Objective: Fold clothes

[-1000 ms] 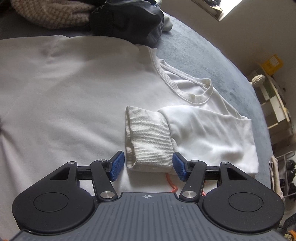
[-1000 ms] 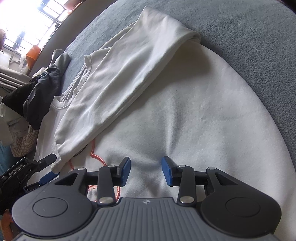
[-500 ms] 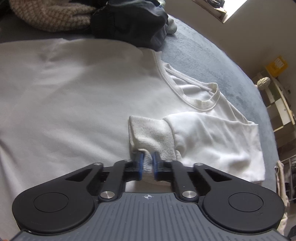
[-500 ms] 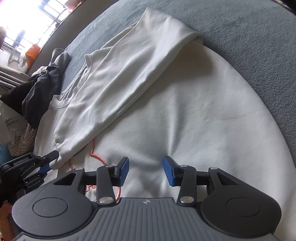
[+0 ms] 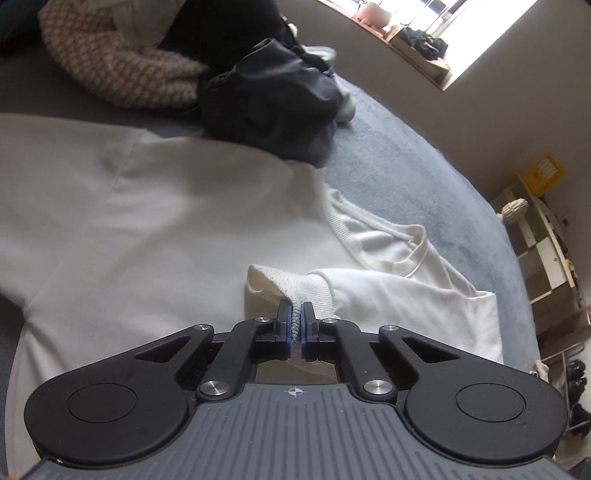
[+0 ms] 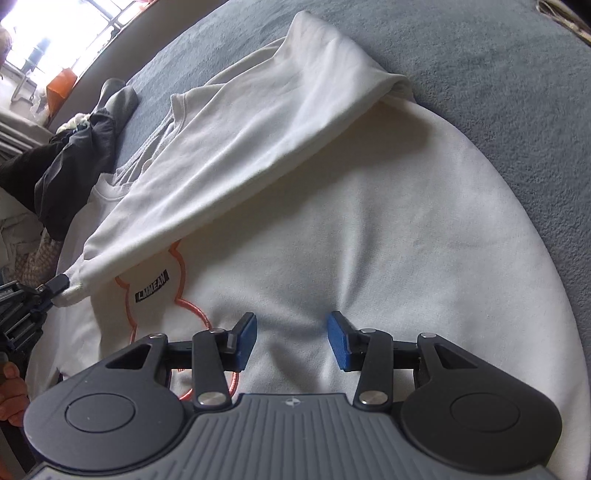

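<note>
Pinching the ribbed cuff (image 5: 295,291) of the folded-in sleeve (image 6: 236,155), the left hand-held gripper (image 5: 294,314) has its blue pads shut tight on the knit, having just closed there. Item: one white long-sleeved sweatshirt (image 6: 369,240), spread face up on the bed, orange outline print with a small black label (image 6: 152,290) on the chest, neckline (image 5: 391,240) turned toward the far pile. Right hand-held gripper (image 6: 291,339): jaws about half apart, nothing between them, poised just over the sweatshirt's body near the print.

Handling note: the cuff is thick and springy, so the grip looks secure; the sleeve should likely be carried low and laid flat along the body, with the free gripper available to pin the torso fabric against dragging or wrinkling.

Surface: grey-blue fleecy bed cover (image 5: 424,177), soft, liable to bunch.

Surroundings: heap of dark garments (image 5: 273,99) and a beige checked knit (image 5: 118,70) beyond the neckline; bright window (image 5: 461,33); pale shelving unit (image 5: 546,258) along the wall.
</note>
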`<action>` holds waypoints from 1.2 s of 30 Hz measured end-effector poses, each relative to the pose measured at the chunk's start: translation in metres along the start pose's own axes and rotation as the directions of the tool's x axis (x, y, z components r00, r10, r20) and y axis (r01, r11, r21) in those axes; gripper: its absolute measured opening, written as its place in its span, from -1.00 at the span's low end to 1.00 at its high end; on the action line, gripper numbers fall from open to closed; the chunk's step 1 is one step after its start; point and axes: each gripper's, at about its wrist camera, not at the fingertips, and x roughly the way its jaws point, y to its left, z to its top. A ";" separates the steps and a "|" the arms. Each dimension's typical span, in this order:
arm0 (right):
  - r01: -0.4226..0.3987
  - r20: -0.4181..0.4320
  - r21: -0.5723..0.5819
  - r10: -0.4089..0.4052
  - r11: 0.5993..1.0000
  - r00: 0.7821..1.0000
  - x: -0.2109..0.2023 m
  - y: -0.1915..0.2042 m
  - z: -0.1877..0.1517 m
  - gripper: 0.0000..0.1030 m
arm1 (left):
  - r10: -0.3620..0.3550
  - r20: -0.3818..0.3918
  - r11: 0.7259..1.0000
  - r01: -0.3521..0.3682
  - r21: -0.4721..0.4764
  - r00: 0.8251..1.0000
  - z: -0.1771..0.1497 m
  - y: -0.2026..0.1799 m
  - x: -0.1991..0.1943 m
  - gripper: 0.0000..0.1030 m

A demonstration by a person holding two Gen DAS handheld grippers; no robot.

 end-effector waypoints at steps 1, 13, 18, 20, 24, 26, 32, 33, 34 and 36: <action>0.012 -0.007 -0.035 -0.013 0.999 1.000 -0.003 0.005 0.003 -0.12 | 0.001 -0.003 1.000 -0.001 -0.008 1.000 -0.002 0.003 0.000 -0.96; 0.389 0.329 -0.420 -0.262 0.819 0.907 -0.023 0.012 0.055 -0.05 | 0.038 0.056 0.998 -0.041 0.051 0.998 0.004 -0.013 -0.014 -0.96; 0.403 0.347 -0.410 -0.269 0.818 0.898 0.000 -0.006 0.070 -0.05 | 0.062 0.077 0.995 -0.068 0.073 0.995 0.010 -0.017 -0.019 -0.96; 0.407 0.359 -0.405 -0.267 0.819 0.895 0.008 -0.012 0.074 -0.09 | 0.079 0.088 0.993 -0.086 0.078 0.993 0.010 -0.017 -0.021 -0.96; 0.410 0.397 -0.312 -0.274 0.857 0.876 0.004 -0.029 0.081 -0.27 | 0.110 0.104 0.990 -0.119 0.077 0.988 0.010 -0.014 -0.024 -0.96; 0.362 0.395 -0.246 -0.247 0.899 0.885 -0.002 -0.041 0.082 -0.31 | 0.131 0.101 0.986 -0.140 0.092 0.986 0.008 -0.011 -0.023 -0.96; 0.344 0.387 -0.215 -0.244 0.914 0.889 0.004 -0.050 0.078 -0.28 | 0.219 0.063 0.962 -0.227 0.153 0.974 -0.005 -0.003 -0.004 -0.96; 0.349 0.387 -0.222 -0.246 0.910 0.888 0.005 -0.049 0.078 -0.27 | 0.230 0.054 0.958 -0.236 0.163 0.972 -0.007 -0.002 -0.001 -0.96; 0.355 0.385 -0.234 -0.249 0.905 0.889 0.004 -0.048 0.077 -0.19 | 0.237 0.050 0.954 -0.242 0.177 0.970 -0.009 -0.002 0.001 -0.95; 0.359 0.372 -0.260 -0.250 0.897 0.894 0.001 -0.049 0.077 -0.04 | 0.250 0.045 0.947 -0.254 0.198 0.967 -0.012 -0.002 0.004 -0.92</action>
